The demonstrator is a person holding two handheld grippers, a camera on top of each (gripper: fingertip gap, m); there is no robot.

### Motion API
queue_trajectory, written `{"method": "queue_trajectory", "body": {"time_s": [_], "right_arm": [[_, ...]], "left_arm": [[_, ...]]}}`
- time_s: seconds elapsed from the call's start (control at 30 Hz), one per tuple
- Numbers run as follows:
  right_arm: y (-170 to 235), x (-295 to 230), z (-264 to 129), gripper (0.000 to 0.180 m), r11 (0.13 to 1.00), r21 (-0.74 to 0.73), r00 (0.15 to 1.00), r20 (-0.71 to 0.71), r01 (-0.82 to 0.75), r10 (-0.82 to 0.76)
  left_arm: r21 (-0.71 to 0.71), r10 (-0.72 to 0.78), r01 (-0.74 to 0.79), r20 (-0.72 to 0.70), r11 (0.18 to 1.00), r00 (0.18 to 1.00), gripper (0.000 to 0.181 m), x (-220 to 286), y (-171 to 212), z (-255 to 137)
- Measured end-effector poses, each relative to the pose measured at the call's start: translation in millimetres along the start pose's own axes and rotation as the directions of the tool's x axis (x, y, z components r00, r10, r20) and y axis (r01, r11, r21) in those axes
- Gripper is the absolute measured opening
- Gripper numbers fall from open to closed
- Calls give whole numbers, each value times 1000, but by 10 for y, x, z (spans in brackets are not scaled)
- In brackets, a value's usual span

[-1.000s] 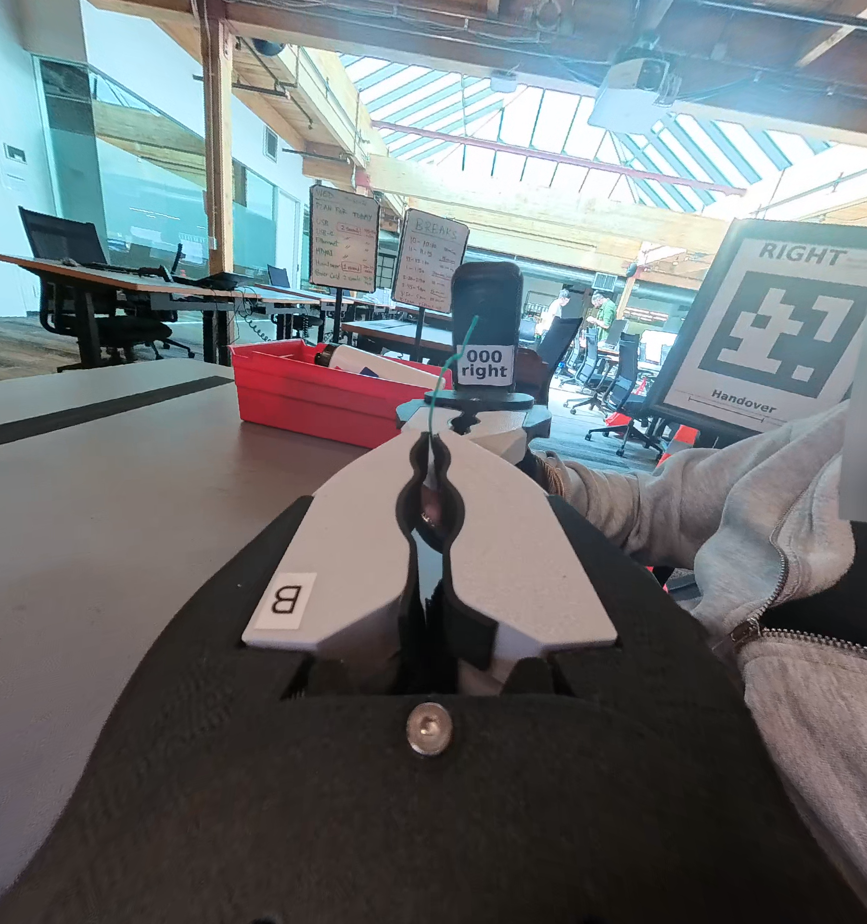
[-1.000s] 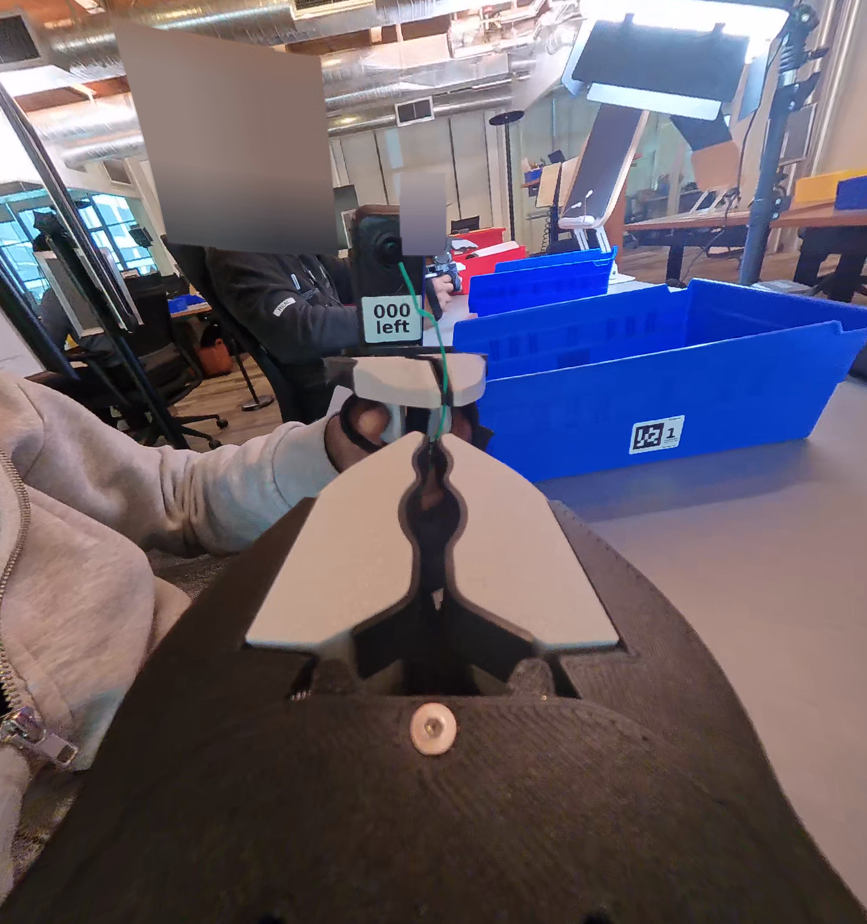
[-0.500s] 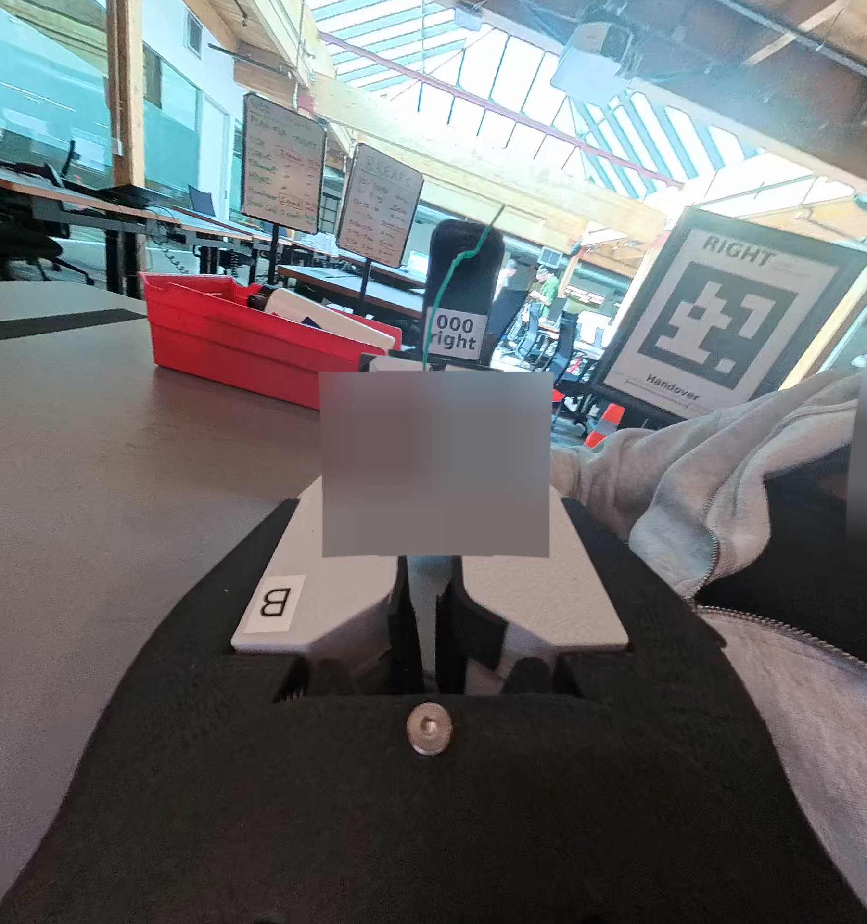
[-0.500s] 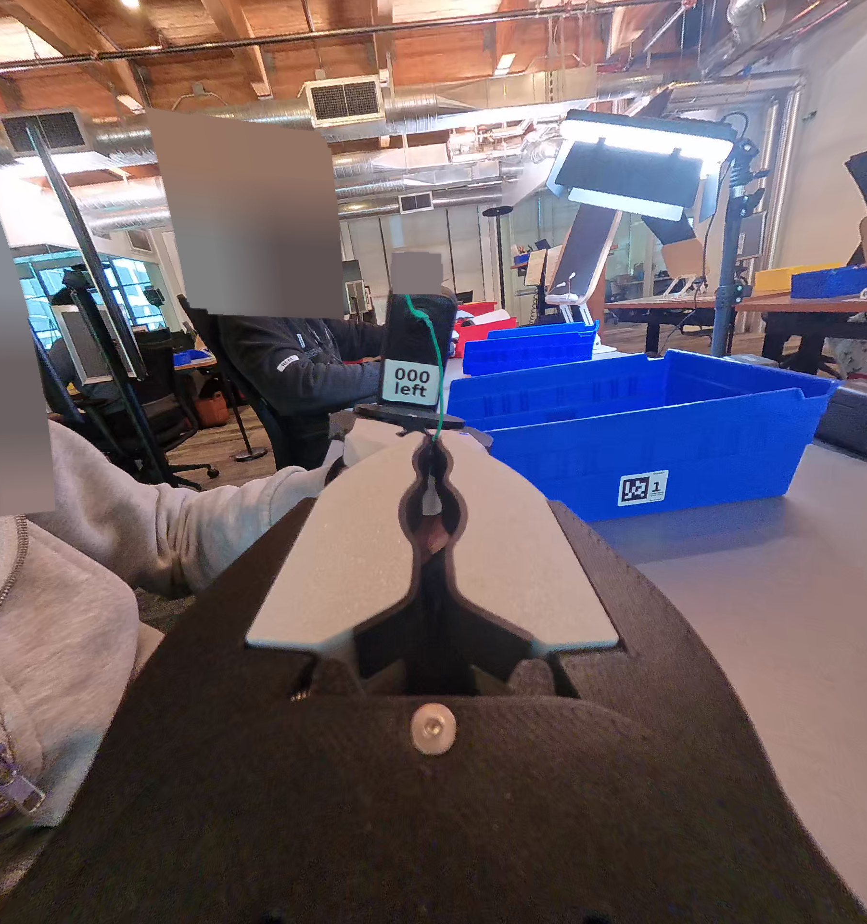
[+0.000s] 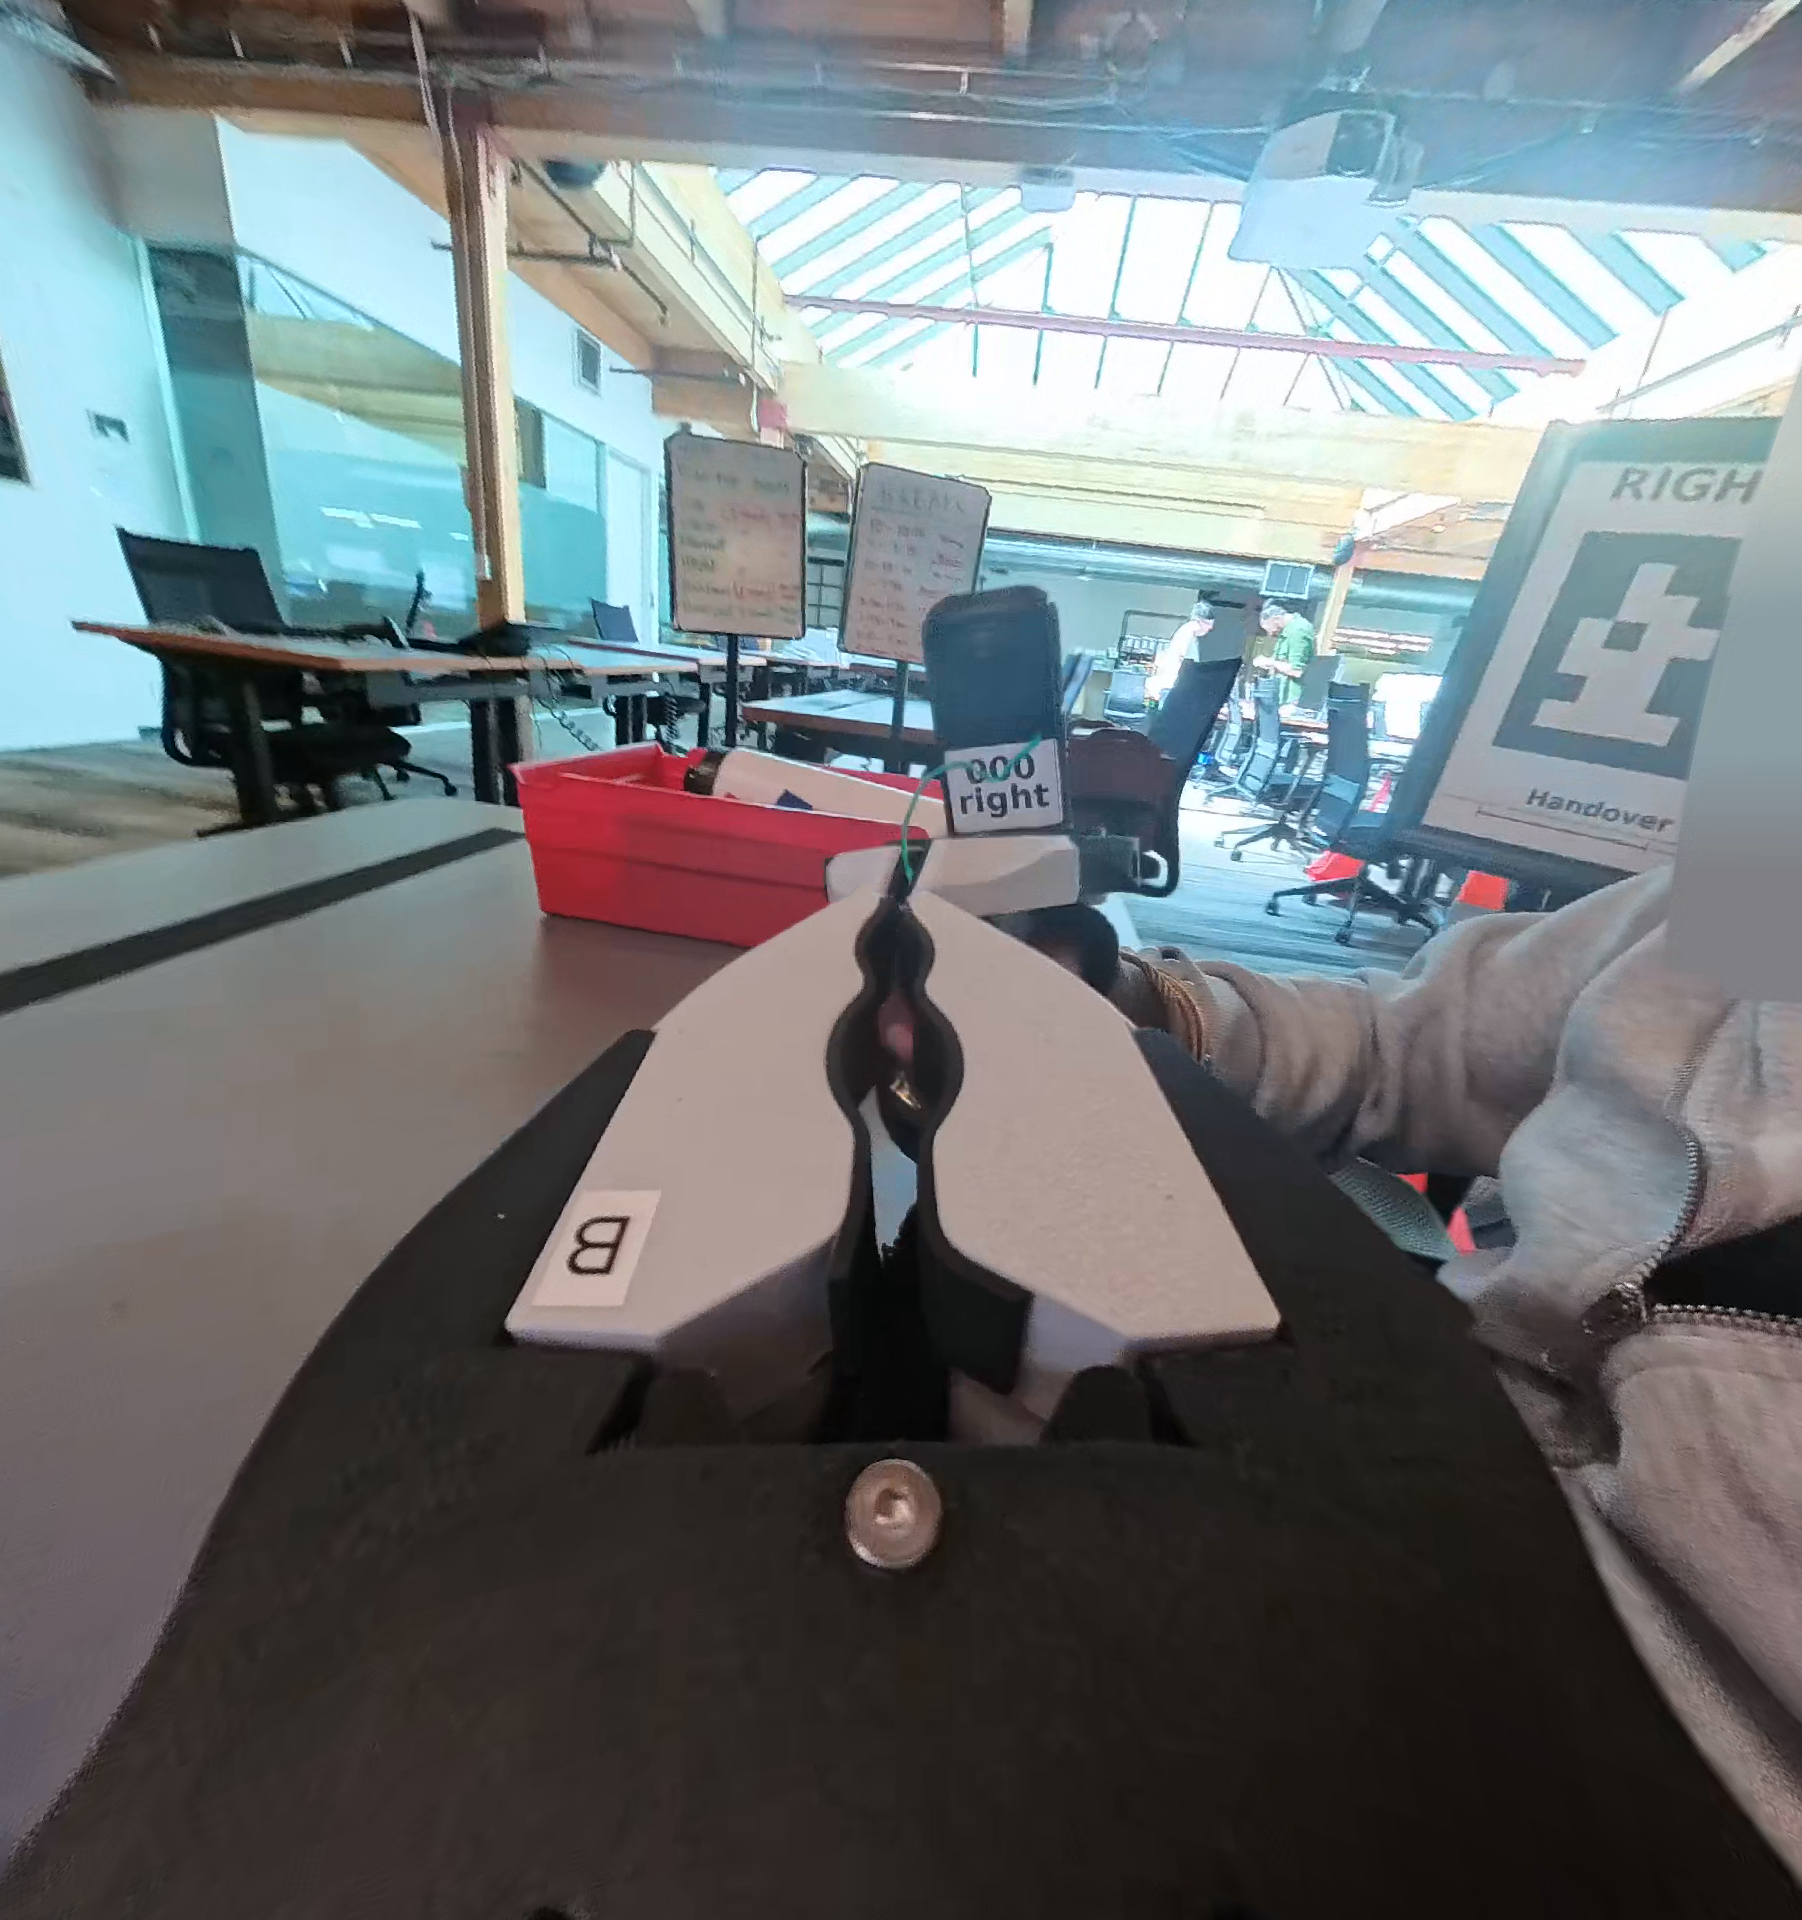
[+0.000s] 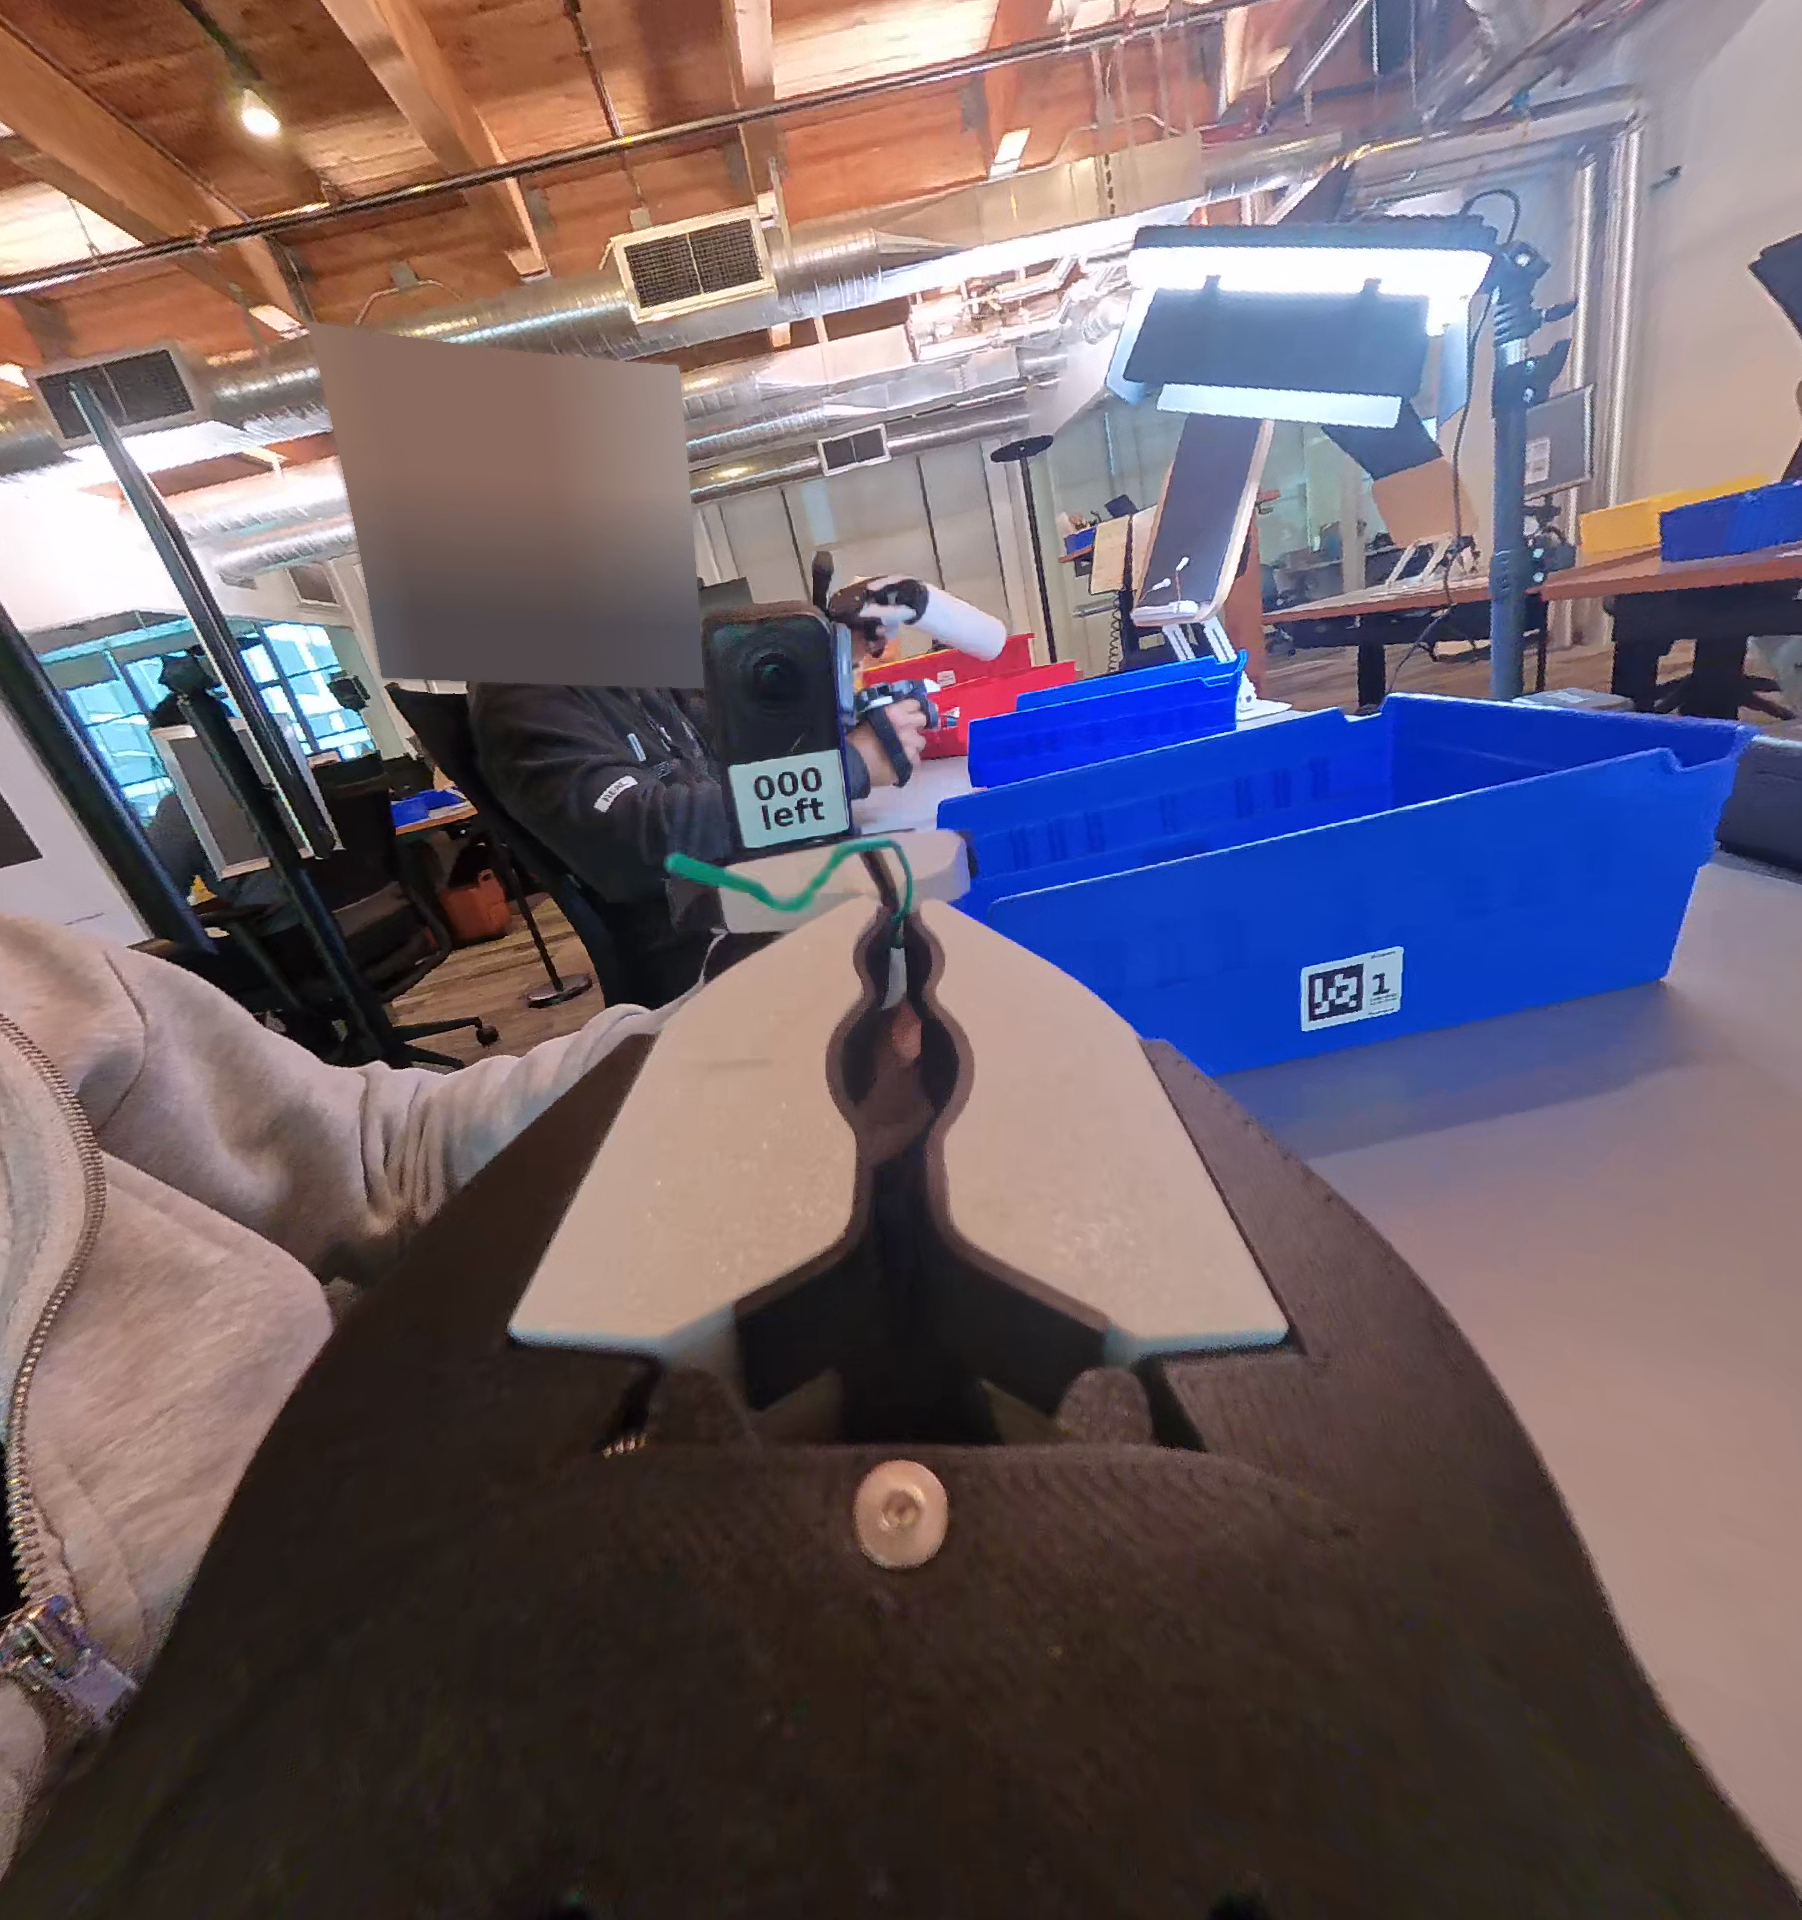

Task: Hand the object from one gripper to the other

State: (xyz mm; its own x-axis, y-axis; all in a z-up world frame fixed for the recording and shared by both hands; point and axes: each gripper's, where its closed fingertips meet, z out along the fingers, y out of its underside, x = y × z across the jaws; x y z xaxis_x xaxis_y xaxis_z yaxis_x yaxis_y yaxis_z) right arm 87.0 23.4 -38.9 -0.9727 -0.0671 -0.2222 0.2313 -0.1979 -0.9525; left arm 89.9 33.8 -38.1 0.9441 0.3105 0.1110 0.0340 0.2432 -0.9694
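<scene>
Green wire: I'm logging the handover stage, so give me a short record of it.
object: green wire, thin, bent
left gripper: jaws shut, seemingly on the wire
right gripper: jaws shut, seemingly on the wire
position: grippers tip to tip above grey table
nearby: red bin, blue bin

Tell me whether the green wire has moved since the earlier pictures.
Yes. The green wire, upright before, now droops leftward, away from the blue bin, across the left gripper.

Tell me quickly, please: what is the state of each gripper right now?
Left gripper: closed, pinching the green wire at its tips.
Right gripper: closed, also pinching the same green wire.
</scene>
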Motion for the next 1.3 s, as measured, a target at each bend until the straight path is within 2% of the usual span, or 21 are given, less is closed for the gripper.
{"method": "queue_trajectory", "body": {"time_s": [0.13,0.23,0.33,0.43,0.53,0.6,0.7,0.77,0.9,1.03,1.17,1.3], "right_arm": [[14,22,-3,4,1000,-7,1000,-7,-21,21],[-49,120,-51,25,1000,-14,997,-74,11,-12],[-151,220,-144,35,975,-88,960,-177,203,-216],[-123,201,-209,30,828,-273,819,-181,490,-544],[66,163,-213,25,625,-428,663,-76,653,-745],[252,217,-211,22,539,-517,623,-14,665,-782],[448,342,-223,18,466,-605,599,23,646,-801],[485,400,-229,5,440,-629,576,17,641,-817],[506,377,-204,1,459,-613,591,17,643,-806],[393,326,-166,1,566,-541,649,-47,622,-759],[191,222,-117,1,708,-391,727,-129,588,-675],[178,125,-64,1,768,-321,780,-122,555,-614]], "left_arm": [[-39,25,-24,35,999,999,0,-45,42,0],[-93,116,-106,109,990,987,0,-130,77,-21],[-224,285,-242,186,944,940,0,-238,174,-41],[-374,463,-374,183,849,867,0,-286,333,-27],[-491,568,-434,160,755,807,0,-351,485,-34],[-499,581,-454,128,738,804,0,-317,524,-16],[-482,570,-454,122,750,813,0,-286,501,-10],[-458,546,-441,120,772,829,0,-261,475,-6],[-425,510,-420,123,802,851,0,-235,437,-1],[-295,438,-378,170,877,883,4,-206,258,9],[-157,234,-208,174,965,957,15,-193,133,-3],[-70,74,-68,86,995,994,11,-95,100,30]]}}
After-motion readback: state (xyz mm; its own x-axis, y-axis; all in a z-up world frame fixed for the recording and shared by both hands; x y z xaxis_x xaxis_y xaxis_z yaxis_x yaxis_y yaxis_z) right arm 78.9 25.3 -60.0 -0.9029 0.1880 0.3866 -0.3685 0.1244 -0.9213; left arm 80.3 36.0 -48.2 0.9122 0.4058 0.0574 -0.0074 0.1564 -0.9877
